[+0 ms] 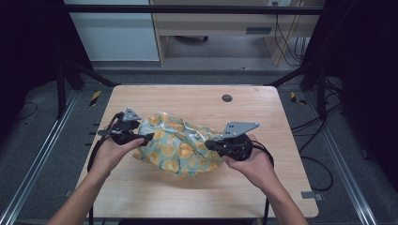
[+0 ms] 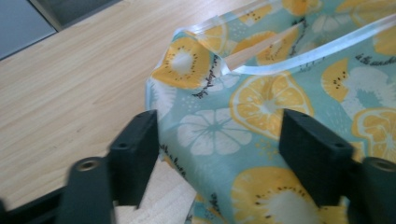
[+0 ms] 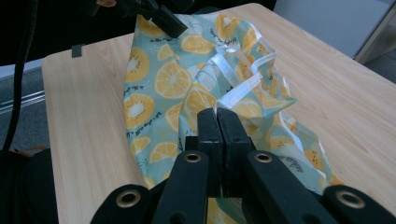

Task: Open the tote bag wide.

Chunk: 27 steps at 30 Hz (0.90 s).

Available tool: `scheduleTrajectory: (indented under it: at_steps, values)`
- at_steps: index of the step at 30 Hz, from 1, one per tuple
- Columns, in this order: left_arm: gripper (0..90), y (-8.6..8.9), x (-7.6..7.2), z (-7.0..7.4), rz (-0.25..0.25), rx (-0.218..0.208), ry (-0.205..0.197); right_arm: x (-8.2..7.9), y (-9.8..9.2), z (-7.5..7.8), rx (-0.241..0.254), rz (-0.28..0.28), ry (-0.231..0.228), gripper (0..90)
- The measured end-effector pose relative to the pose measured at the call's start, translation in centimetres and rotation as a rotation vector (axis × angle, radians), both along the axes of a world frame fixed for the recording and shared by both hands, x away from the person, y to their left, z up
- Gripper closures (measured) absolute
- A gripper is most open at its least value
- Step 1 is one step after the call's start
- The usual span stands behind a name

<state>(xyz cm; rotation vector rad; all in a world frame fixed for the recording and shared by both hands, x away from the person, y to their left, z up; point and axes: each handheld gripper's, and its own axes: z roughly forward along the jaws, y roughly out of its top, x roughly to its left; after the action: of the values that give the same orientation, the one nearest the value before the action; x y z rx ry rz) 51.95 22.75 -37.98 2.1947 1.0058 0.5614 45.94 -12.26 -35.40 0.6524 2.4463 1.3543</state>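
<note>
I see the bag (image 1: 180, 145) lying lengthwise between both grippers: my right gripper (image 3: 218, 122) is clamped on its edge, my left gripper (image 2: 219, 140) gapes wide around its corner.

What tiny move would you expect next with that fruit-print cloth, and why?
Probably closing the left claw on the fruit-print cloth. Its jaws stand open on either side of a fold near the cloth's corner, gripping nothing yet, while the right claw is already shut on the cloth's other side. With both ends held, the crumpled cloth could likely be lifted or spread over the table.
</note>
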Motion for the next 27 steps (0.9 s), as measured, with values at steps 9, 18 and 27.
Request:
scheduleTrajectory:
  at_steps: [9,18,27]
  values:
    - [71.4,0.3,-1.9,-1.6,-0.027,-0.019,0.049,-0.3,-0.6,-0.5,0.006,-0.017,0.007,89.0]
    - [90.0,1.4,-4.0,-2.8,-0.043,-0.074,0.037,-0.8,-1.2,-1.2,0.016,-0.026,0.014,89.0]
    - [90.0,1.4,-6.9,-4.0,-0.074,-0.103,0.023,-2.1,-2.0,-2.9,0.023,-0.026,0.036,89.0]
